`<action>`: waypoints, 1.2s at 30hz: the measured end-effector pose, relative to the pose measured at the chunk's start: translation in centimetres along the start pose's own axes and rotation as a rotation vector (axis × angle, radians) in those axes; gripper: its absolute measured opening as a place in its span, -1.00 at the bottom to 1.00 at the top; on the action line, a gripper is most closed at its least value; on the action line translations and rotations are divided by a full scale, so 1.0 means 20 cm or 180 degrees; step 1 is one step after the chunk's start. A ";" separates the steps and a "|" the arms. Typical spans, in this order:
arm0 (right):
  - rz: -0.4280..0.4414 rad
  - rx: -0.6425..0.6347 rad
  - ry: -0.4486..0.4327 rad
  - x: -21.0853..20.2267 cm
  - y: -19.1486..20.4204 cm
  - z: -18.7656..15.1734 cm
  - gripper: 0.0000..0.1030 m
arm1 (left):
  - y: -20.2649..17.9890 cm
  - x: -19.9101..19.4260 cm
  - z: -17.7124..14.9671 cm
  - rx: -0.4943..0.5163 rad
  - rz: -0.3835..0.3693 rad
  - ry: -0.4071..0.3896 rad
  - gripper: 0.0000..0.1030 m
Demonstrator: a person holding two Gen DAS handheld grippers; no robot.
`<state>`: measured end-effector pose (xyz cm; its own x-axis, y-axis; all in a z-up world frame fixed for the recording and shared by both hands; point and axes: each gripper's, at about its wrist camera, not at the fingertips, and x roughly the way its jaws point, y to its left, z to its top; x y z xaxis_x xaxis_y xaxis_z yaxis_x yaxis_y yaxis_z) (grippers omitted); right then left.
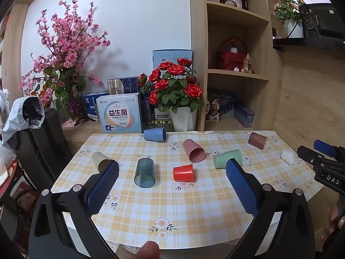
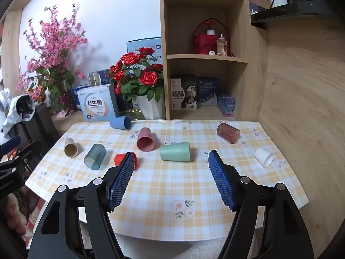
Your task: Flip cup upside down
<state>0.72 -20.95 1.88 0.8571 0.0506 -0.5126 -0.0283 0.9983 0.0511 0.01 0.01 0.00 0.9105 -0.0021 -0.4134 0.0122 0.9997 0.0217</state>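
Over the bench (image 2: 163, 194), near edge, I hold both claws wide open w/ nothing gripped: left claw (image 1: 172, 183), right claw (image 2: 170, 179). Cups all lie on their sides (eight, I think); green cup (image 2: 175, 151) sits nearest my right, so prob. first to flip.

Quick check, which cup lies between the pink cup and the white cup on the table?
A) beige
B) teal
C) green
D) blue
C: the green cup lies on its side on the checked cloth, right of the pink cup and left of the white cup.
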 end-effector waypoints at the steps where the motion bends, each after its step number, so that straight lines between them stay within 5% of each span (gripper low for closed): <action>1: -0.0001 -0.0003 0.0009 0.00 0.00 0.00 0.34 | 0.00 0.00 0.00 -0.0008 -0.0002 -0.0007 0.88; 36: -0.0051 -0.0013 -0.0036 0.00 -0.03 0.01 0.34 | -0.02 -0.02 0.01 0.0021 -0.0003 -0.0022 0.88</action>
<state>0.89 -21.63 2.09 0.8632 0.0344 -0.5037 -0.0166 0.9991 0.0396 -0.26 -0.31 0.35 0.9134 -0.0031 -0.4072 0.0156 0.9995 0.0275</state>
